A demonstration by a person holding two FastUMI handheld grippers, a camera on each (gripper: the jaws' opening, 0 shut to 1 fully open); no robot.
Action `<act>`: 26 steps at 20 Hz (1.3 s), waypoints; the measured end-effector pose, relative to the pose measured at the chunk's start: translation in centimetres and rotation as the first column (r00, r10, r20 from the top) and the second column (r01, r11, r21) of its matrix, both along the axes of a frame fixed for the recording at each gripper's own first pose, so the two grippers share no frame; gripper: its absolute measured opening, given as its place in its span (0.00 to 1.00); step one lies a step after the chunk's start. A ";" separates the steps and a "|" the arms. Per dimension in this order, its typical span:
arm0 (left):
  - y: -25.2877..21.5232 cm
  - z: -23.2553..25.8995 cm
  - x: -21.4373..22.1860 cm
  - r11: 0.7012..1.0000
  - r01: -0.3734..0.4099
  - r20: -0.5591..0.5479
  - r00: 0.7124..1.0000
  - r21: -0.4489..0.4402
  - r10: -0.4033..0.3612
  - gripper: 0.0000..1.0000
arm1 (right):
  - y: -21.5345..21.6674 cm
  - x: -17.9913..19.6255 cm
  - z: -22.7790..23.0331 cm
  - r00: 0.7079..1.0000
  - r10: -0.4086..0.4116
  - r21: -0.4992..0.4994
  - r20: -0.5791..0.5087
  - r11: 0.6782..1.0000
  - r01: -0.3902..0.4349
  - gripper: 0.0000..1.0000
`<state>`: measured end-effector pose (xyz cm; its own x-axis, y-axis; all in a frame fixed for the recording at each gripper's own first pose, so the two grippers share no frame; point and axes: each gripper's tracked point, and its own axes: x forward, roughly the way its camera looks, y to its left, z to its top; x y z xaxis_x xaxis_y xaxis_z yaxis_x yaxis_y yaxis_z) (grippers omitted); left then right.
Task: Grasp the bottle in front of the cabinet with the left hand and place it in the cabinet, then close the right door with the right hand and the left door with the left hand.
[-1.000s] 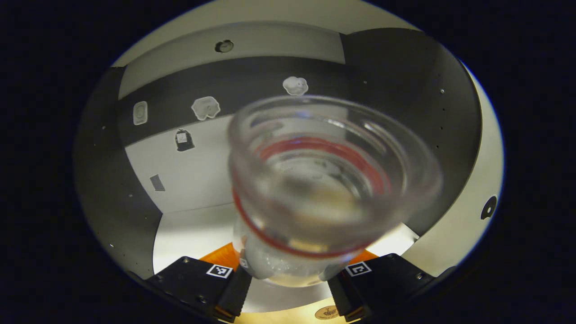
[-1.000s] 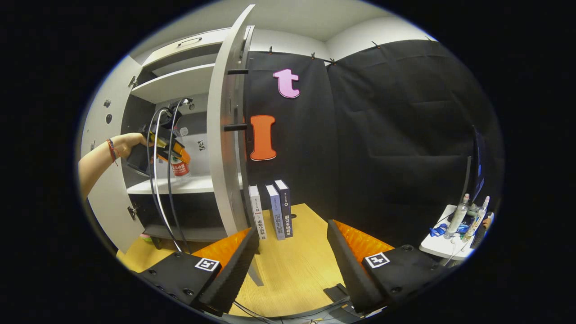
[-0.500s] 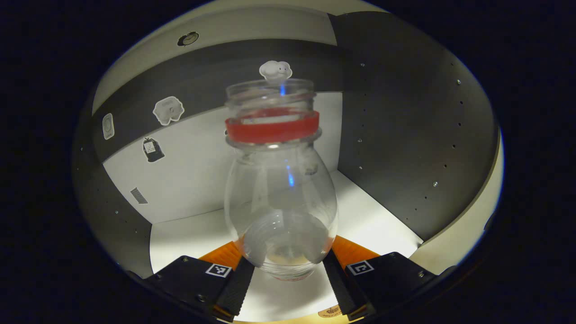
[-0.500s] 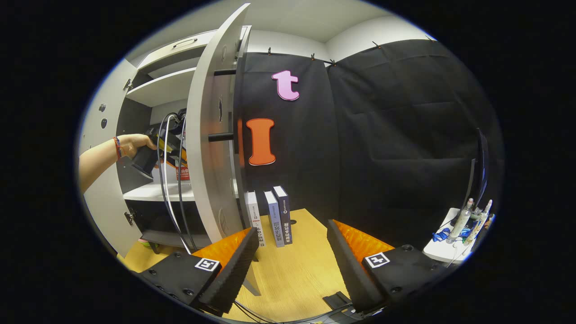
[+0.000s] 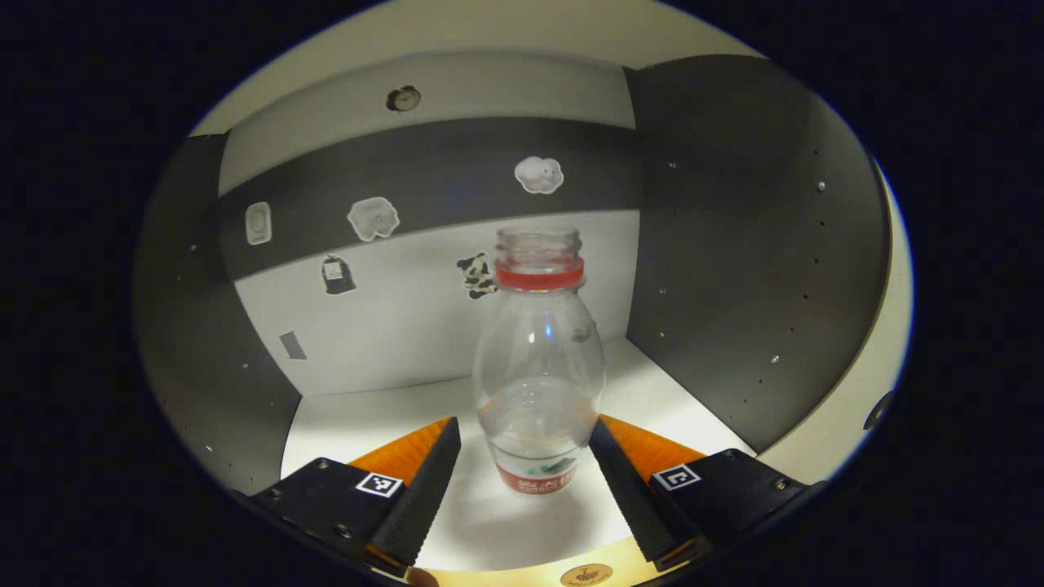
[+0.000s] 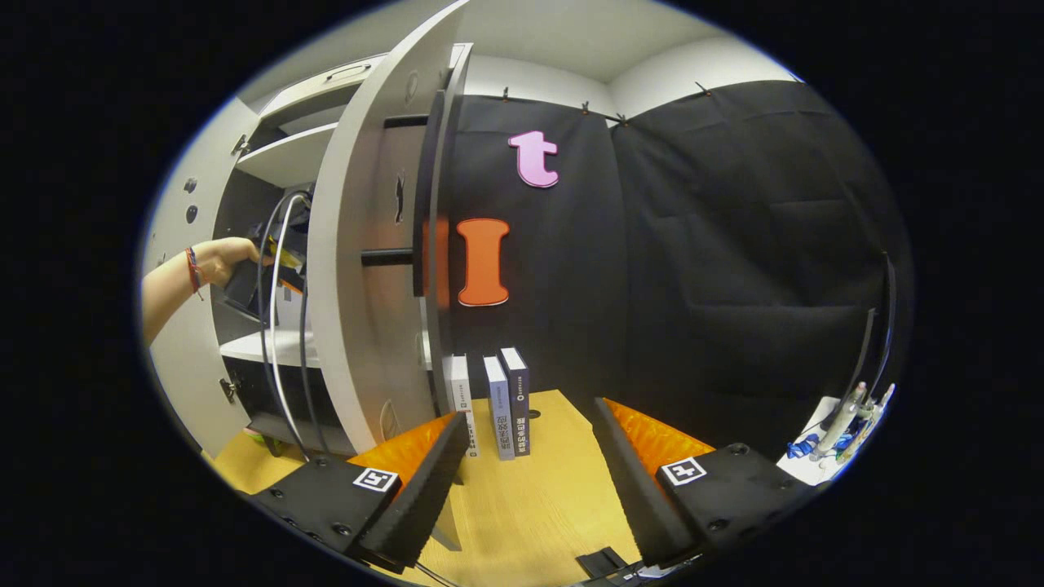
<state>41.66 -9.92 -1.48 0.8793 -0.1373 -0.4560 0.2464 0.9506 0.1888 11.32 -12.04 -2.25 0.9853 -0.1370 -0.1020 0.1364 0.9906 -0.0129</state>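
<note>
one bottle (image 5: 538,359) stands between the open left claw (image 5: 522,473); three books (image 6: 489,403).

No text can be read. The bottle (image 5: 538,359) carries a red and white label, its print too small to make out; the spines of the three books (image 6: 489,403) show blurred lettering.

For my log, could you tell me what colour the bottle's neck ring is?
Red; clearest in the left gripper view, on the bottle.
</note>
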 end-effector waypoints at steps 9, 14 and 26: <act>4.7 8.1 -11.2 0.987 -0.032 0.237 0.969 -0.156 0.068 0.95 | 3.5 0.4 0.2 0.996 0.084 -0.039 0.008 0.996 -0.084 0.93; 9.8 10.3 -19.9 0.972 -0.092 0.340 0.926 -0.216 0.164 0.94 | 7.3 0.8 0.6 0.988 0.154 -0.124 0.012 0.981 -0.151 0.93; 17.2 8.6 -33.8 0.958 -0.213 0.442 0.853 -0.193 0.279 0.95 | 17.4 3.9 0.2 0.961 0.278 -0.192 0.003 0.943 -0.272 0.86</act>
